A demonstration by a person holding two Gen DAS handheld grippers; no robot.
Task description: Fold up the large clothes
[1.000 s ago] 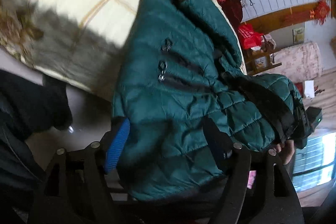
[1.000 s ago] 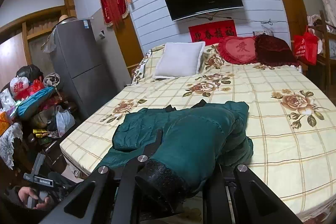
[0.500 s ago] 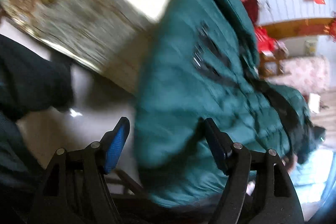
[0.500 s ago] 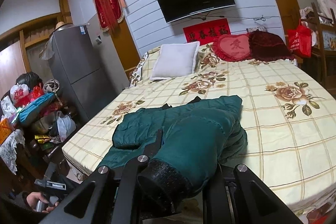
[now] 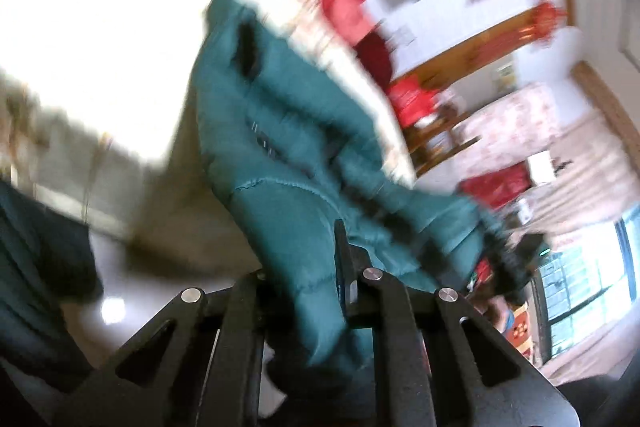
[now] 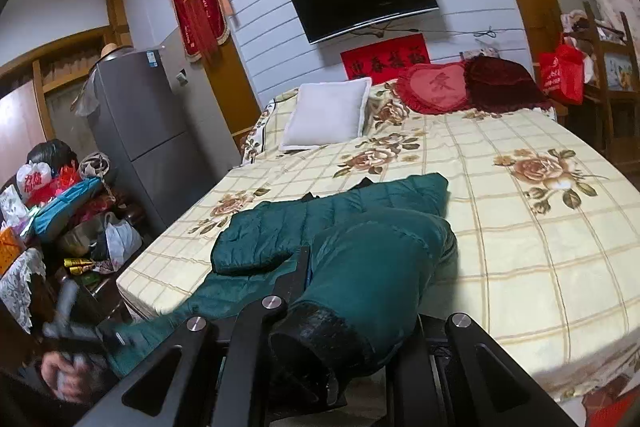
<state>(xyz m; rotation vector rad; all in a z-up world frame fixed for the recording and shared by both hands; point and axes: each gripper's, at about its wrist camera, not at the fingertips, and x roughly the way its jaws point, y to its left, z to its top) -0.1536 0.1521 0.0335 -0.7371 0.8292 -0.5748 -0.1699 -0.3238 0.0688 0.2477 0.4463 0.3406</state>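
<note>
A dark green quilted jacket (image 6: pixel 344 223) lies on the near left part of the bed (image 6: pixel 520 227), part of it hanging over the bed's edge. My right gripper (image 6: pixel 352 311) is shut on a sleeve near its black cuff (image 6: pixel 308 335). In the blurred left wrist view my left gripper (image 5: pixel 308 267) is shut on the jacket's (image 5: pixel 288 155) edge. The left gripper (image 6: pixel 100 337) also shows low at the left in the right wrist view, holding the jacket's hanging part.
A white pillow (image 6: pixel 328 115) and red cushions (image 6: pixel 436 87) lie at the bed's head. A grey fridge (image 6: pixel 148 143) and cluttered bags (image 6: pixel 60 203) stand left of the bed. A wooden shelf (image 6: pixel 612 87) stands at the right.
My left gripper has closed on the jacket's edge and swung fast; it was open before. My right gripper keeps its hold on the sleeve and has moved slightly.
</note>
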